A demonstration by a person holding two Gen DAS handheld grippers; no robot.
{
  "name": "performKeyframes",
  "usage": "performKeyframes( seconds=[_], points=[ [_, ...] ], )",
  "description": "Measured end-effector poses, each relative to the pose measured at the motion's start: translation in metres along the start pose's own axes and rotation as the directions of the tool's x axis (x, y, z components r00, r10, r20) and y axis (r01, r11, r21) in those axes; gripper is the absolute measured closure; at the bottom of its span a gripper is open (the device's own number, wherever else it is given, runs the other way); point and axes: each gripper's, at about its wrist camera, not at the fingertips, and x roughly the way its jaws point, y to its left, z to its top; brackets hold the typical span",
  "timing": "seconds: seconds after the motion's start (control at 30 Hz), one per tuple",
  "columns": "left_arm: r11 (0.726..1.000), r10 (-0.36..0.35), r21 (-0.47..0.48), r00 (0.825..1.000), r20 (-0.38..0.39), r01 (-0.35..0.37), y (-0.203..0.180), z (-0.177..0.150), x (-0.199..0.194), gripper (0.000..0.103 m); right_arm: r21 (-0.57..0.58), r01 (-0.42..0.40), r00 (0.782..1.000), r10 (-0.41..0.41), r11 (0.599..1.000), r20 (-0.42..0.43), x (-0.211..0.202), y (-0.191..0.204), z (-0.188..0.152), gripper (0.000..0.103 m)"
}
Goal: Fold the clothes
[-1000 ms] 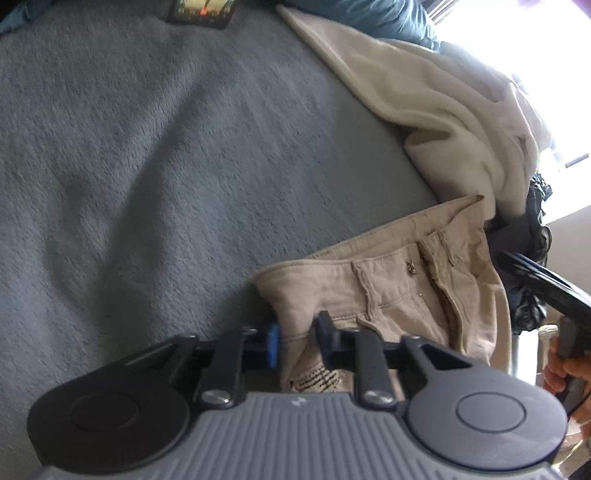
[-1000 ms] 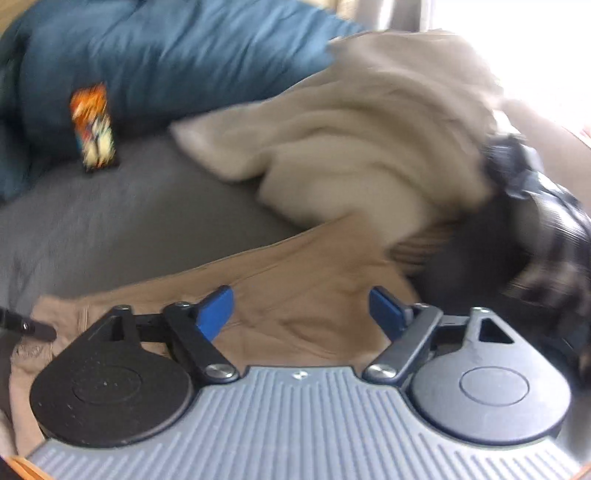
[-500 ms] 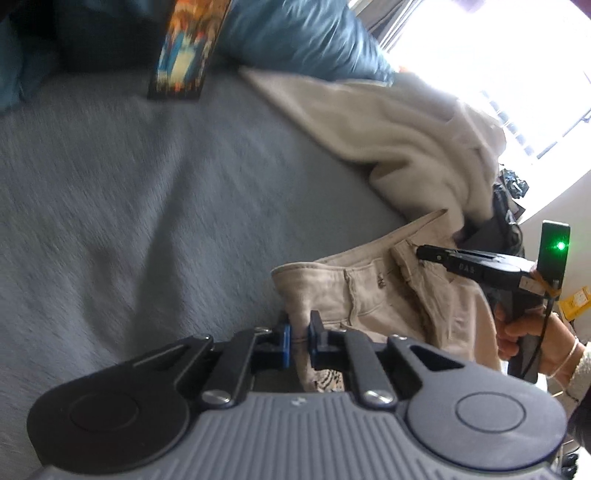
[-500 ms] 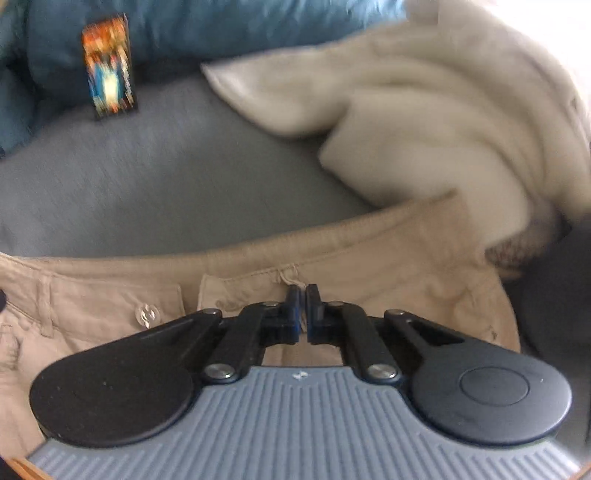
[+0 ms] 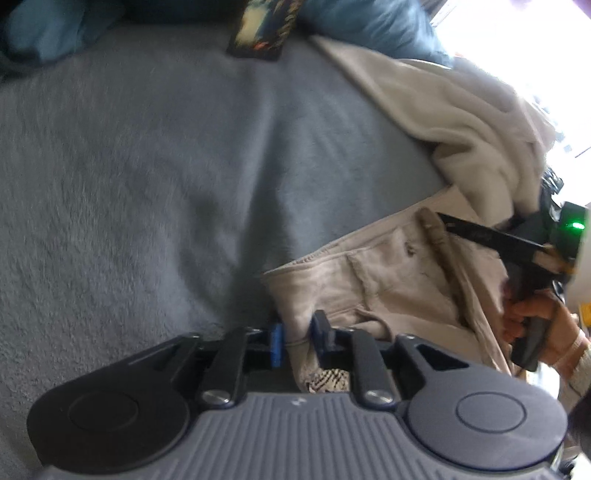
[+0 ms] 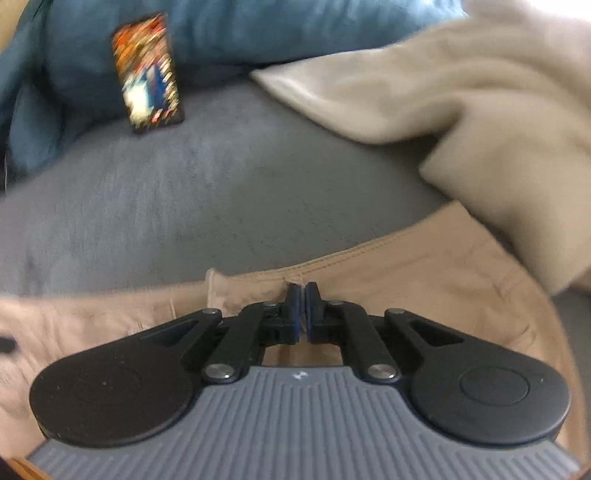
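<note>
Tan pants [image 5: 388, 280] lie crumpled on the grey blanket [image 5: 147, 166], waistband toward the middle of the bed. My left gripper [image 5: 297, 334] is at the waistband's left corner. Its jaws are opening, and the cloth still sits between the fingers, loosely bunched. My right gripper [image 6: 303, 295] is shut on the waistband's upper edge of the pants [image 6: 424, 280], with a thin fold pinched between its pads. In the left wrist view the right gripper [image 5: 443, 218] reaches in from the right, held by a hand [image 5: 535, 317].
A cream garment [image 5: 461, 122] is heaped at the back right and overlaps the pants' far end. Blue pillows [image 6: 258, 29] line the head of the bed, and a colourful card-like object [image 6: 147, 74] leans against them. Dark clothing [image 5: 550, 184] lies at the right edge.
My right gripper, open a second ago, came down and shut on the waistband. My left gripper's jaws first tightened on the corner and have now spread apart. Both hands shifted across the bed.
</note>
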Motion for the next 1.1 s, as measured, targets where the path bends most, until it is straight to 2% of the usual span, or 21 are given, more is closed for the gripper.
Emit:
performKeyframes(
  seconds=[0.03, 0.1, 0.17, 0.27, 0.37, 0.43, 0.53, 0.63, 0.7, 0.8, 0.87, 1.0, 1.03, 1.1],
  points=[
    [1.0, 0.003, -0.017, 1.0, -0.004, -0.003, 0.002, 0.002, 0.0, 0.063, 0.03, -0.007, 1.0, 0.007, 1.0, -0.004, -0.004, -0.003, 0.004, 0.097],
    [1.0, 0.024, -0.014, 1.0, -0.005, -0.024, 0.003, 0.007, -0.003, 0.055, 0.066, -0.011, 1.0, 0.011, 0.998, -0.001, -0.021, -0.01, 0.01, 0.081],
    [0.999, 0.052, 0.001, 0.999, 0.008, -0.052, 0.002, 0.01, -0.009, 0.05, 0.102, -0.005, 0.999, 0.001, 0.995, 0.037, -0.051, -0.021, 0.013, 0.056],
    [0.995, 0.091, 0.045, 0.994, 0.059, -0.094, -0.004, 0.015, -0.022, 0.048, 0.23, -0.003, 0.991, -0.027, 0.973, 0.128, -0.114, -0.053, 0.001, 0.052],
    [0.982, 0.141, 0.114, 0.983, 0.116, -0.154, -0.016, 0.015, -0.035, 0.048, 0.39, 0.007, 0.973, -0.096, 0.921, 0.209, -0.188, -0.084, -0.027, 0.051],
    [0.972, 0.147, 0.165, 0.979, 0.142, -0.17, -0.027, 0.016, -0.04, 0.048, 0.494, 0.03, 0.955, -0.171, 0.869, 0.244, -0.238, -0.101, -0.06, 0.05],
    [0.959, 0.113, 0.241, 0.979, 0.17, -0.152, -0.054, 0.012, -0.048, 0.048, 0.636, 0.074, 0.926, -0.29, 0.768, 0.243, -0.301, -0.114, -0.116, 0.049],
    [0.941, 0.057, 0.321, 0.985, 0.165, -0.108, -0.091, 0.005, -0.043, 0.045, 0.75, 0.104, 0.901, -0.381, 0.653, 0.207, -0.354, -0.114, -0.181, 0.049],
    [0.918, 0.022, 0.391, 0.991, 0.129, -0.072, -0.12, -0.003, -0.034, 0.043, 0.805, 0.139, 0.89, -0.429, 0.577, 0.153, -0.381, -0.106, -0.223, 0.048],
    [0.853, -0.015, 0.521, 0.999, 0.039, -0.007, -0.166, -0.023, -0.017, 0.041, 0.878, 0.169, 0.887, -0.458, 0.448, 0.063, -0.405, -0.092, -0.282, 0.044],
    [0.781, -0.033, 0.624, 0.999, -0.027, 0.043, -0.197, -0.043, -0.005, 0.041, 0.919, 0.174, 0.895, -0.447, 0.354, 0.002, -0.409, -0.085, -0.319, 0.042],
    [0.595, -0.037, 0.79, 0.987, -0.156, 0.147, -0.246, -0.094, 0.014, 0.039, 0.958, 0.197, 0.907, -0.409, 0.207, -0.098, -0.399, -0.08, -0.371, 0.041],
    [0.544, -0.032, 0.822, 0.983, -0.182, 0.17, -0.255, -0.109, 0.017, 0.039, 0.962, 0.193, 0.914, -0.393, 0.196, -0.103, -0.393, -0.079, -0.376, 0.041],
    [0.438, -0.019, 0.874, 0.974, -0.224, 0.209, -0.272, -0.138, 0.023, 0.038, 0.963, 0.186, 0.925, -0.365, 0.197, -0.104, -0.383, -0.078, -0.382, 0.04]
  ],
)
